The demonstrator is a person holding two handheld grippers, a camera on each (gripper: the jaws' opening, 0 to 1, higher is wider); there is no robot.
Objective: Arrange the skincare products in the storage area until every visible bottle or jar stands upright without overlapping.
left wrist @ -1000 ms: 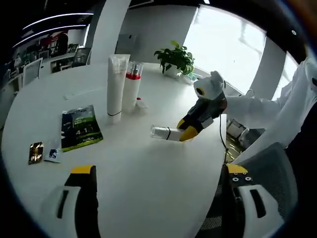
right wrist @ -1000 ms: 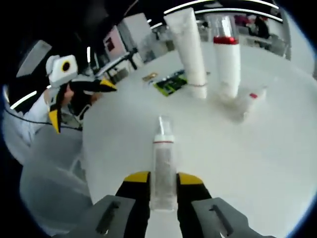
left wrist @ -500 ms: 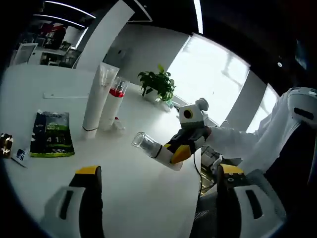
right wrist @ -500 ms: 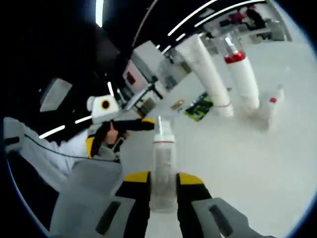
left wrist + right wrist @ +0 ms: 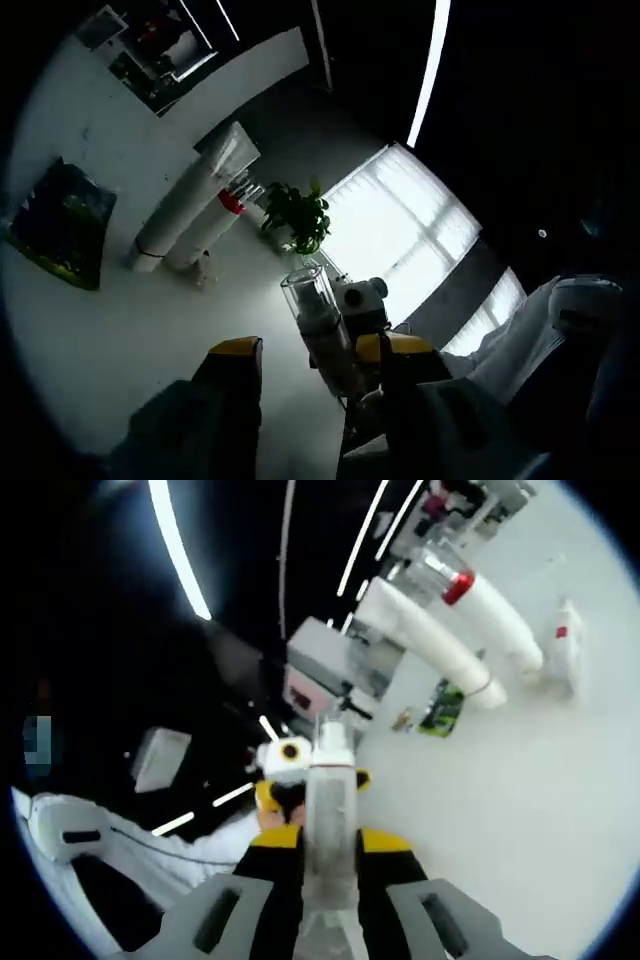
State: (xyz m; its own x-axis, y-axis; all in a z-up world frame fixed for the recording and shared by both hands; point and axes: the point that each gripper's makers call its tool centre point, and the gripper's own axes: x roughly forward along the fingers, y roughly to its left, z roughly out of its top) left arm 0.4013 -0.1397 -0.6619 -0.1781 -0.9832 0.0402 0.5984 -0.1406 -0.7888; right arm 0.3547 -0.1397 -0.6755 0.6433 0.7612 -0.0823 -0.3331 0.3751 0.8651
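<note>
My right gripper (image 5: pixel 320 842) is shut on a small clear bottle (image 5: pixel 328 780) and holds it in the air, cap end away from the camera. In the left gripper view that bottle (image 5: pixel 318 320) stands between the jaws of my left gripper (image 5: pixel 315 350), which is open, and sits closer to the right jaw. A tall white tube (image 5: pixel 190 205) (image 5: pixel 430 645) and a white bottle with a red band (image 5: pixel 215 220) (image 5: pixel 490 605) stand side by side on the white table (image 5: pixel 100 330). A small white bottle (image 5: pixel 565 645) is beside them.
A green packet (image 5: pixel 60 225) (image 5: pixel 443 708) lies flat on the table near the tube. A potted plant (image 5: pixel 298 215) stands at the table's far side before bright windows. A person's white sleeve (image 5: pixel 90 830) is behind the grippers.
The right gripper lifted the clear bottle off the table. Both grippers tilted up and came together, so the bottle now sits between the left jaws.
</note>
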